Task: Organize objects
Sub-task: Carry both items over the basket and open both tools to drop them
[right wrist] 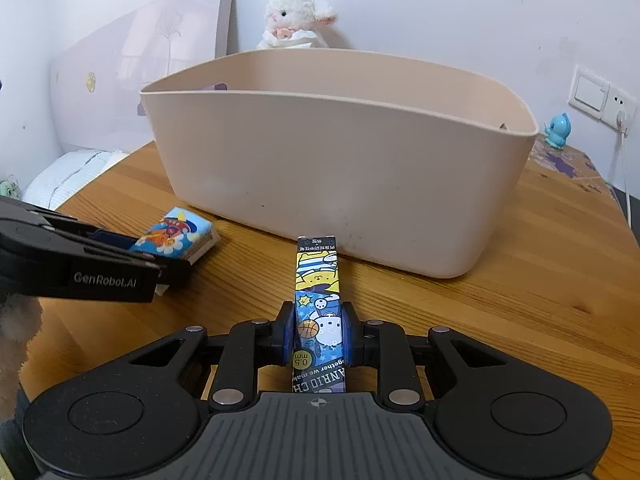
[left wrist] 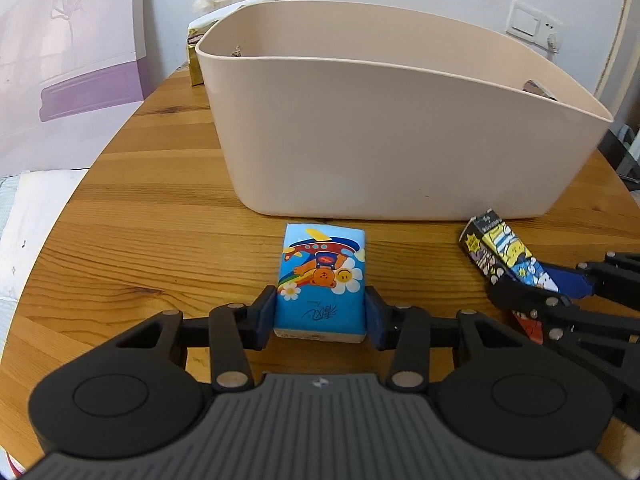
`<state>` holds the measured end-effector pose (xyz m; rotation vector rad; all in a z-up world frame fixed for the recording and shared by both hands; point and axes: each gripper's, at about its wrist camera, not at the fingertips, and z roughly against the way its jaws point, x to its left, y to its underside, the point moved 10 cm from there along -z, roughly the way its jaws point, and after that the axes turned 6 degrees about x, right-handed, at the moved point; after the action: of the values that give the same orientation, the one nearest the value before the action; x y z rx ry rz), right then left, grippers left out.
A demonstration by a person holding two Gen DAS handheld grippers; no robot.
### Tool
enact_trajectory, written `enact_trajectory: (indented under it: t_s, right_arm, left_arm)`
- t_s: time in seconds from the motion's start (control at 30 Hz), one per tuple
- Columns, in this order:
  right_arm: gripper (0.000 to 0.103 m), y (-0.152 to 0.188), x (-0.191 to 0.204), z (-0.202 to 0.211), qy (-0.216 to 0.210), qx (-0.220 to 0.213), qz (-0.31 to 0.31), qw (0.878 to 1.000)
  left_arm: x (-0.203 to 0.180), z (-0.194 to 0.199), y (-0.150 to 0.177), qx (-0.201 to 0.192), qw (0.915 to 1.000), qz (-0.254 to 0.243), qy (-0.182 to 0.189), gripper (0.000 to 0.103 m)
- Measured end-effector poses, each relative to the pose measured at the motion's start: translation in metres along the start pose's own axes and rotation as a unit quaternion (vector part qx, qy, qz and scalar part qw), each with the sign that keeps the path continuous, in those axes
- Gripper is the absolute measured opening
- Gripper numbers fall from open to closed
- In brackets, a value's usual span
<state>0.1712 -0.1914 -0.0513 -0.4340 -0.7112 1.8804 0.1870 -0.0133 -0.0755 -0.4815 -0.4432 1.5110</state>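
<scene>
Your left tongs (left wrist: 320, 314) grip the tissue pack (left wrist: 322, 280), right tongs (right wrist: 319, 334) the pen box (right wrist: 318, 300); the beige bin (left wrist: 400, 140) fills the frame's centre, blocking both.

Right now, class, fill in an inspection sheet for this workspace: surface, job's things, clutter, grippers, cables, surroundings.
Surface: wooden table, round-edged.
Job's things: beige bin upright; blue tissue pack and long pen box in front of it.
Clutter: gold box behind the bin; blue figurine at the far right.
Grippers: left gripper closed on the tissue pack; right gripper closed on the pen box.
Cables: white cord from the wall socket.
Surroundings: plush lamb, leaning panel, white wall.
</scene>
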Motion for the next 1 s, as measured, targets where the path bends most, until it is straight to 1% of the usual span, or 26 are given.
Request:
enact_trajectory:
  t_s: [0.23,0.47,0.6,0.73,1.0]
  right_arm:
    - [0.021,-0.007,-0.002,0.032,-0.008,-0.036,0.000,0.999]
    - [0.021,-0.026,-0.003,0.072,-0.010,-0.086,-0.005,0.996]
    - [0.021,-0.047,-0.008,0.094,-0.007,-0.122,-0.010,0.992]
    - [0.021,-0.072,-0.016,0.105,-0.002,-0.150,-0.020,0.989]
    - [0.021,-0.119,-0.032,0.106,0.013,-0.188,-0.042,0.981]
  left_arm:
    - [-0.001,0.025,0.004,-0.029,0.9995,-0.015,-0.003,0.047]
    - [-0.007,0.066,-0.011,-0.082,0.9962,-0.030,0.002,0.047]
    - [-0.010,0.088,-0.027,-0.110,0.9934,-0.033,0.002,0.047]
    - [-0.012,0.105,-0.047,-0.139,0.9897,-0.034,0.001,0.047]
    - [-0.008,0.111,-0.094,-0.174,0.9844,-0.021,-0.012,0.047]
